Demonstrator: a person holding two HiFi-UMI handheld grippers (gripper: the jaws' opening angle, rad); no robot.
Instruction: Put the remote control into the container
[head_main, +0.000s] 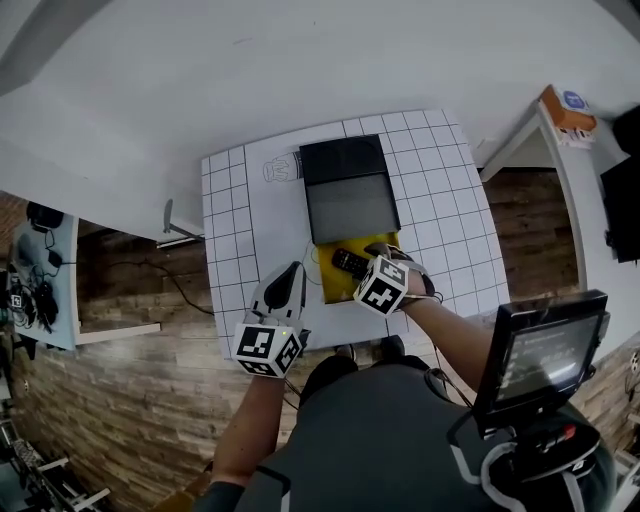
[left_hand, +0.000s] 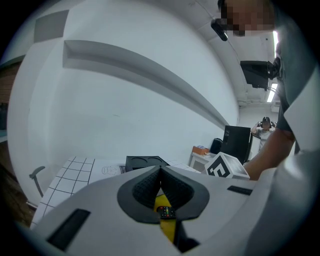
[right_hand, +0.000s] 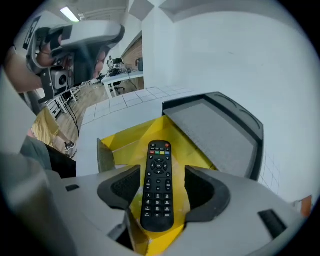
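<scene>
A black remote control (right_hand: 158, 185) lies face up inside an open yellow box (right_hand: 125, 137) on the gridded white table (head_main: 450, 200). My right gripper (right_hand: 160, 186) hangs over it, tilted steeply down; its jaws stand open on either side of the remote's lower half, with a gap at each pad. In the head view the remote (head_main: 349, 263) shows just left of the right gripper (head_main: 368, 268). A black tray-like container (head_main: 348, 190) stands directly behind the yellow box (head_main: 340, 288). My left gripper (head_main: 291, 275) rests shut and empty at the table's near left, pointing at the box.
The table's near edge runs just under both grippers, with wooden floor (head_main: 140, 290) to the left. A monitor on a stand (head_main: 545, 355) sits close at the right. A white side desk with an orange box (head_main: 567, 110) stands at the far right.
</scene>
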